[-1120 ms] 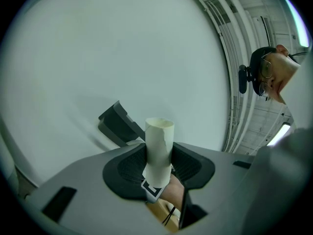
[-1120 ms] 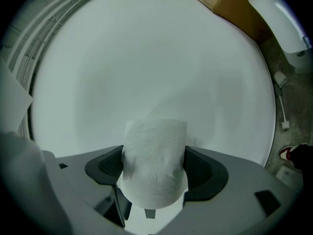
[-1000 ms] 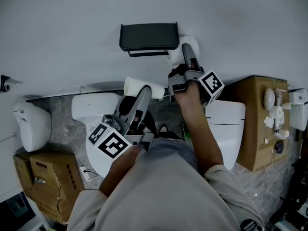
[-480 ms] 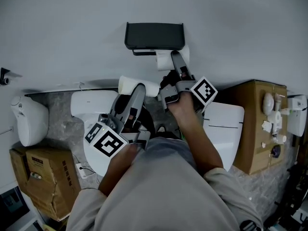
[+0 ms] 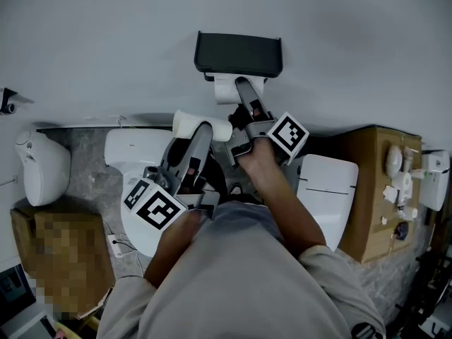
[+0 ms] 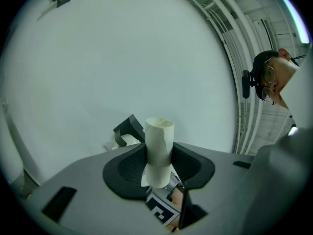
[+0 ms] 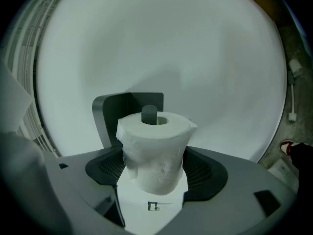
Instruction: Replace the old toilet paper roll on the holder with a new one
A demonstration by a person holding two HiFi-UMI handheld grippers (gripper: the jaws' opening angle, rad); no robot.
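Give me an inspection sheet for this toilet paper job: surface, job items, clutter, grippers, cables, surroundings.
Surface: grey speckled floor; pale wall behind.
Job's things: dark wall-mounted holder; full white toilet paper roll at its spindle; bare cardboard tube off the holder.
Clutter: brown cardboard box carrying small white parts.
Grippers: left hand-held gripper shut on the tube; right hand-held gripper shut on the roll.
Cables: white lead near the floor.
Surroundings: white toilets.

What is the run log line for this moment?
left gripper: shut on empty tube | right gripper: shut on new roll | holder spindle: inside new roll core
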